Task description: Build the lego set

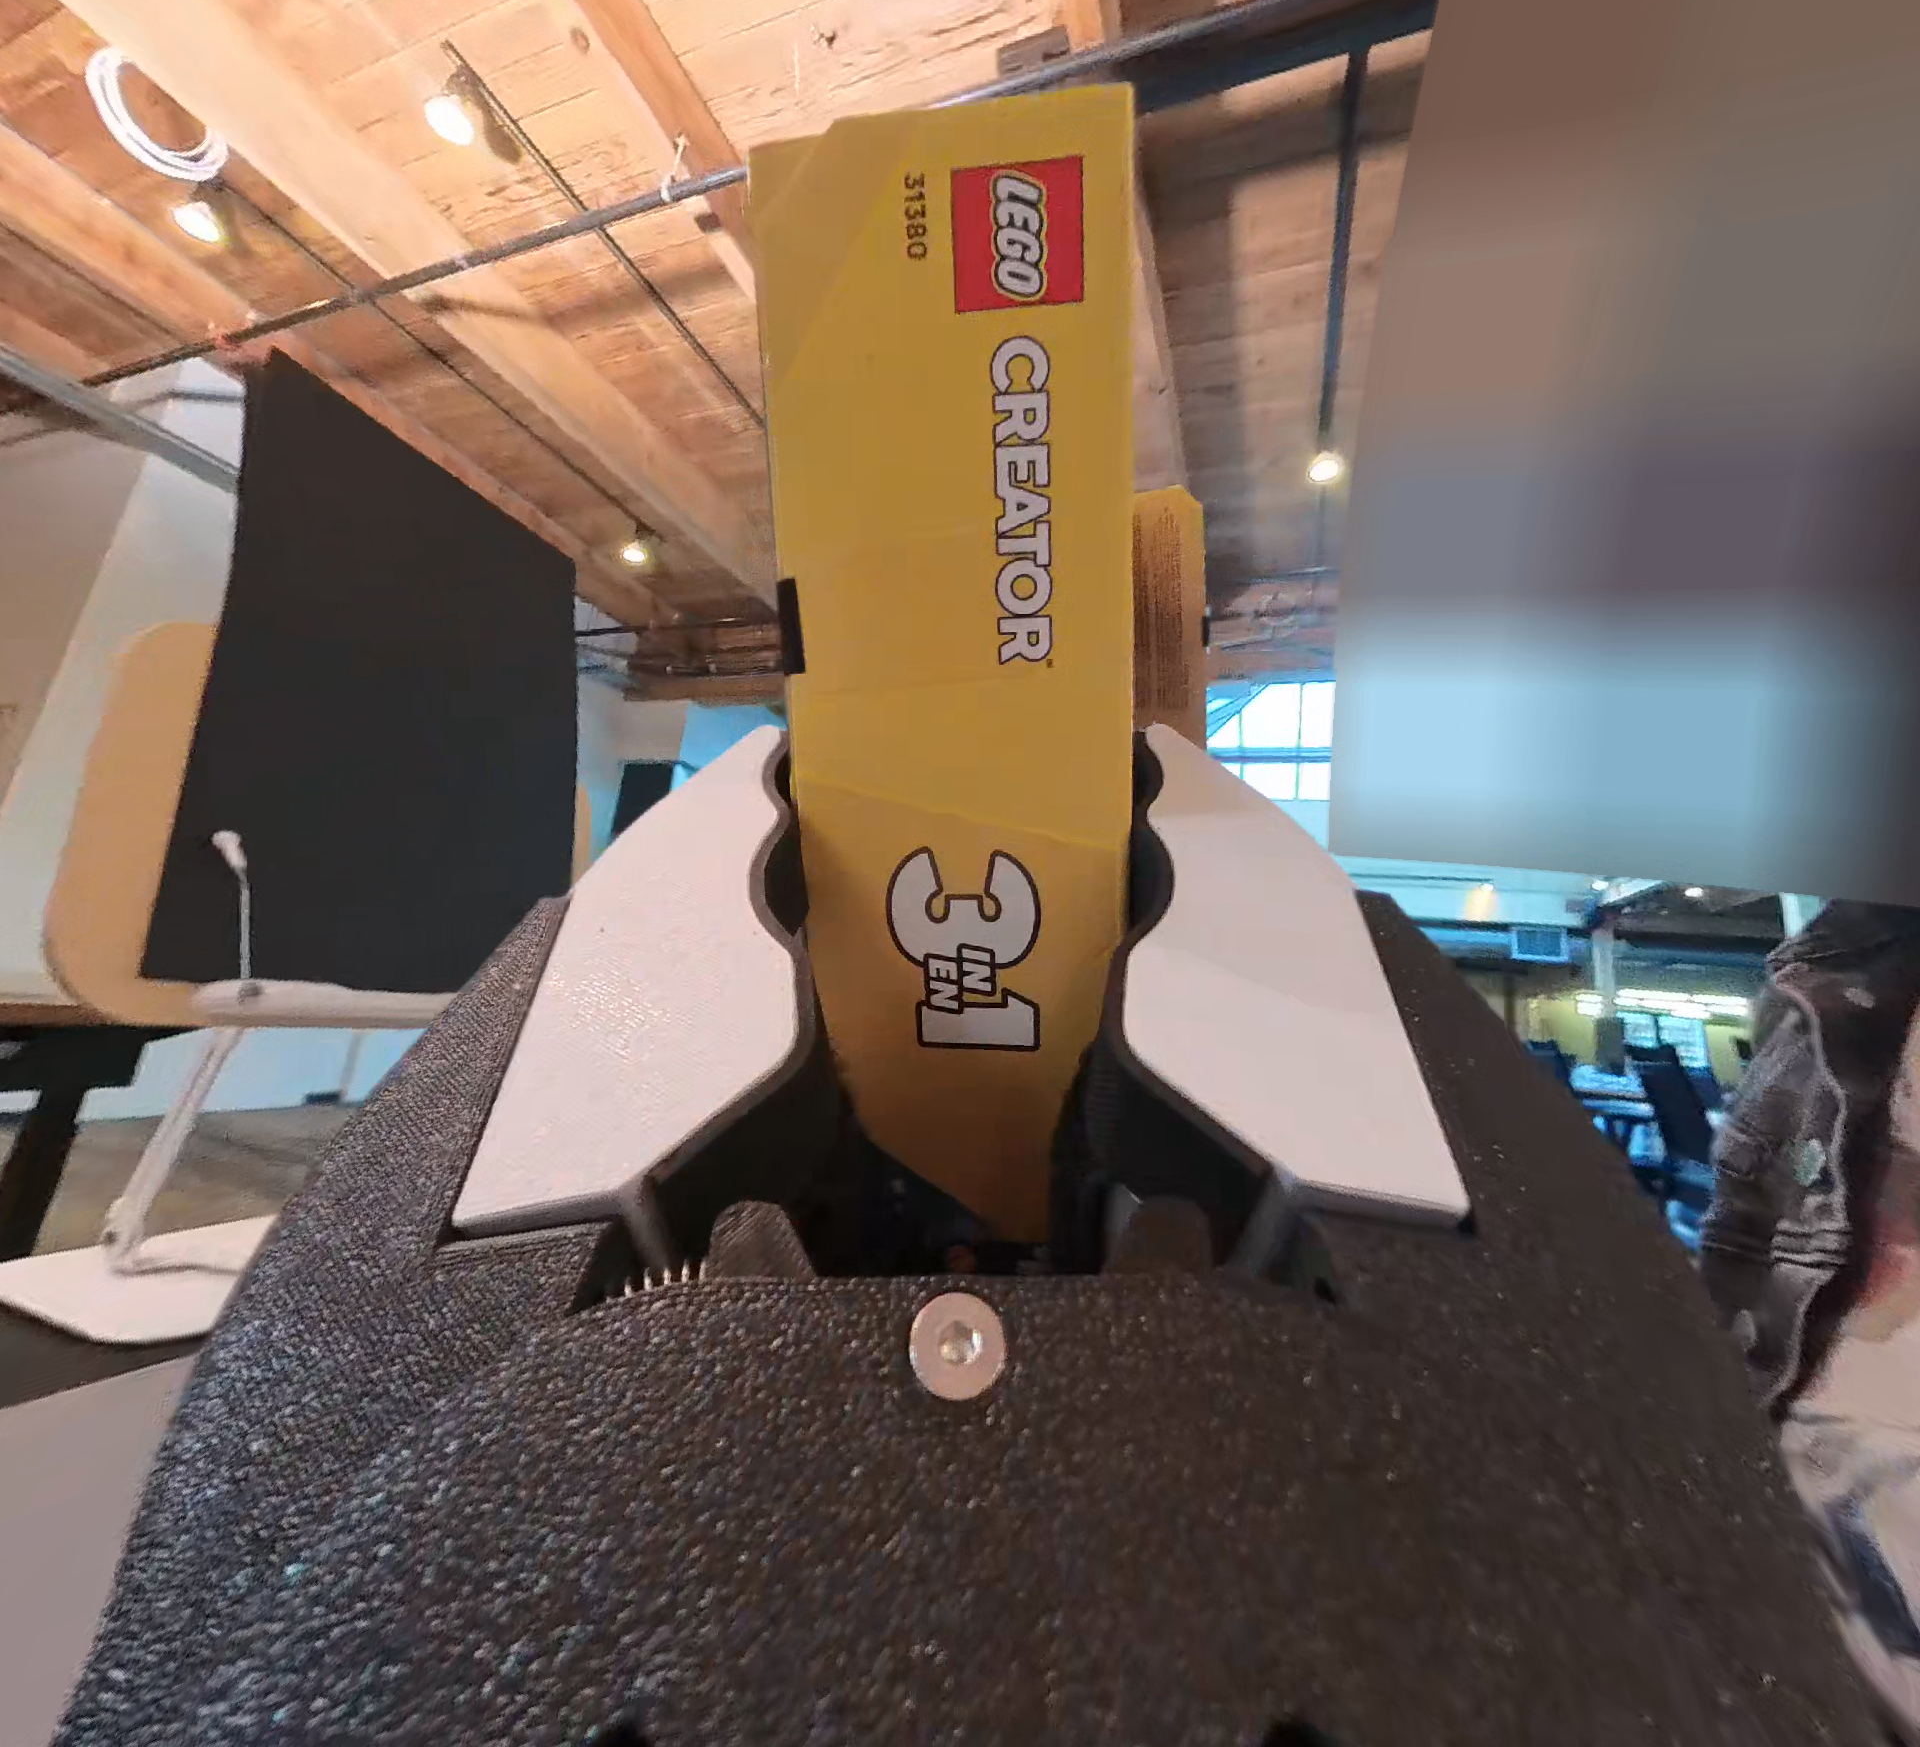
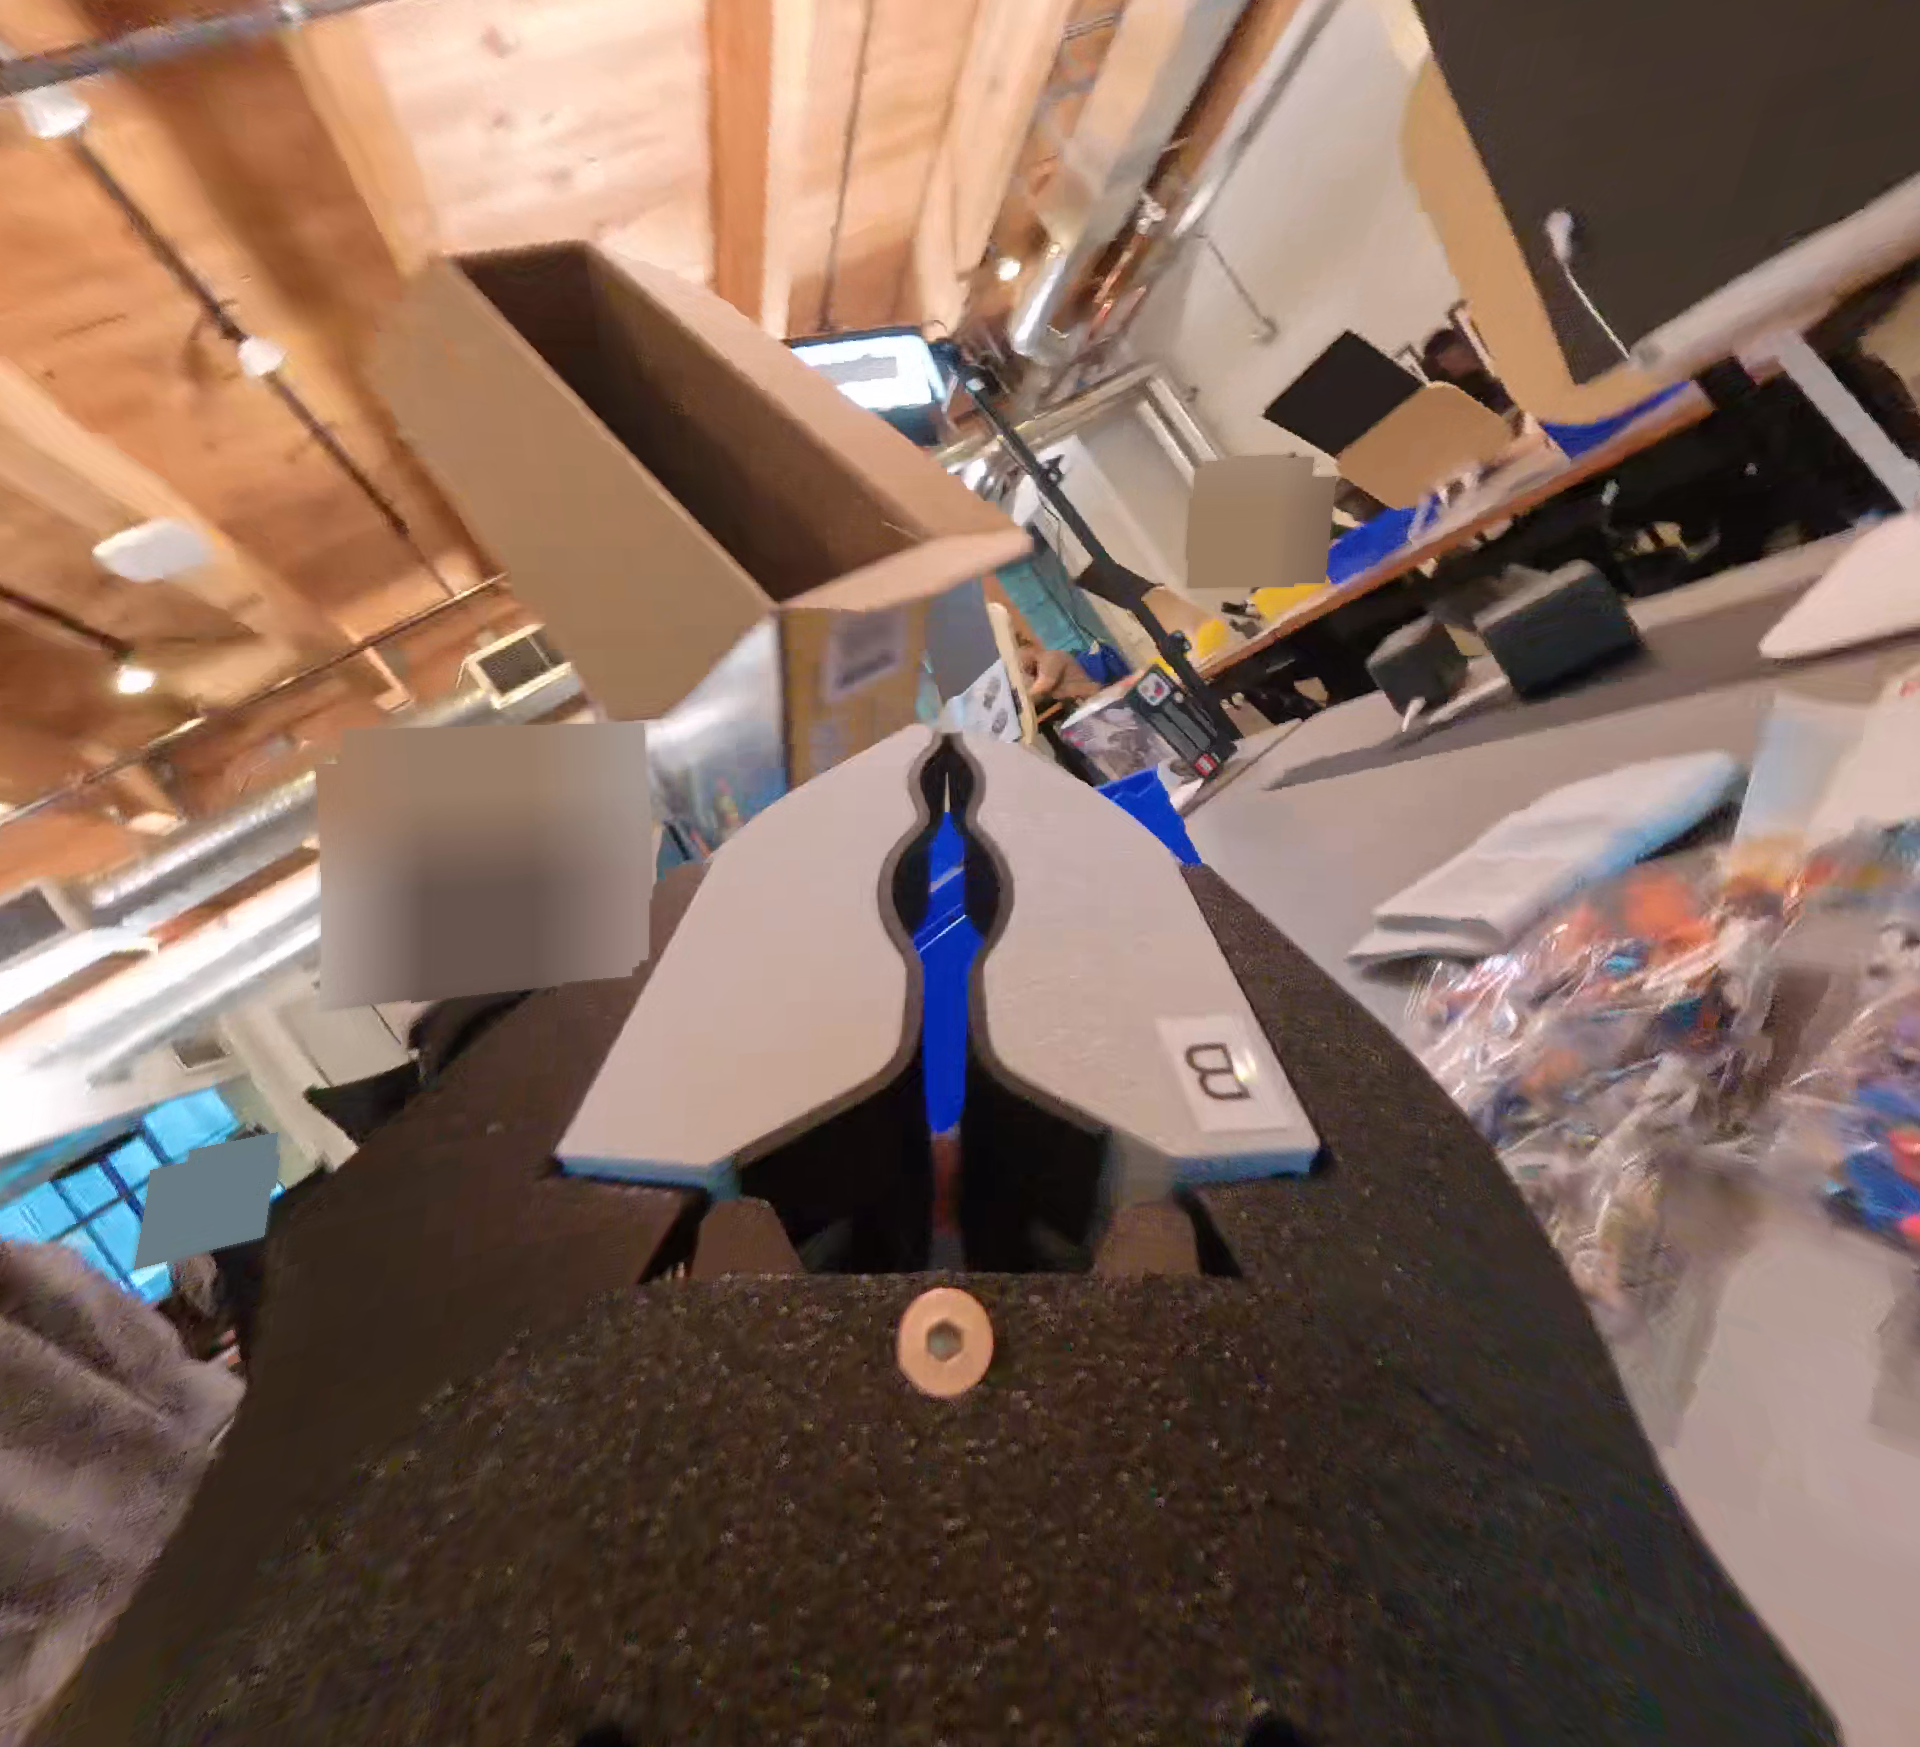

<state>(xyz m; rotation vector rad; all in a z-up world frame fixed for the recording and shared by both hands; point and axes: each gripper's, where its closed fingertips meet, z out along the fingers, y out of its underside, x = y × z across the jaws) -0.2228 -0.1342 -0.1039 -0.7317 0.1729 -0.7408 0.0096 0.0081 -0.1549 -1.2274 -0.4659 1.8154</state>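
Note:
My left gripper (image 1: 961, 762) is shut on a yellow cardboard toy box (image 1: 945, 409). Both pads press on the box's narrow sides, and the box points up toward the wooden ceiling. A tan flap (image 1: 1169, 596) stands open on its right side. In the right wrist view the same box (image 2: 582, 492) hangs at upper left with its open brown inside facing me. A thin grey flap (image 2: 961, 648) runs down from its open end into my right gripper (image 2: 948, 752), whose fingertips are shut on the flap's edge.
Clear bags of coloured bricks (image 2: 1662, 1022) and white booklets (image 2: 1558, 856) lie on the grey table (image 2: 1351, 814) at right. A blue bin (image 2: 1143, 809) sits behind my right fingers. Desks with dark panels (image 1: 364, 658) stand around. A person (image 1: 1787, 1126) stands at right. The grippers' ends are close to 30 cm from one another.

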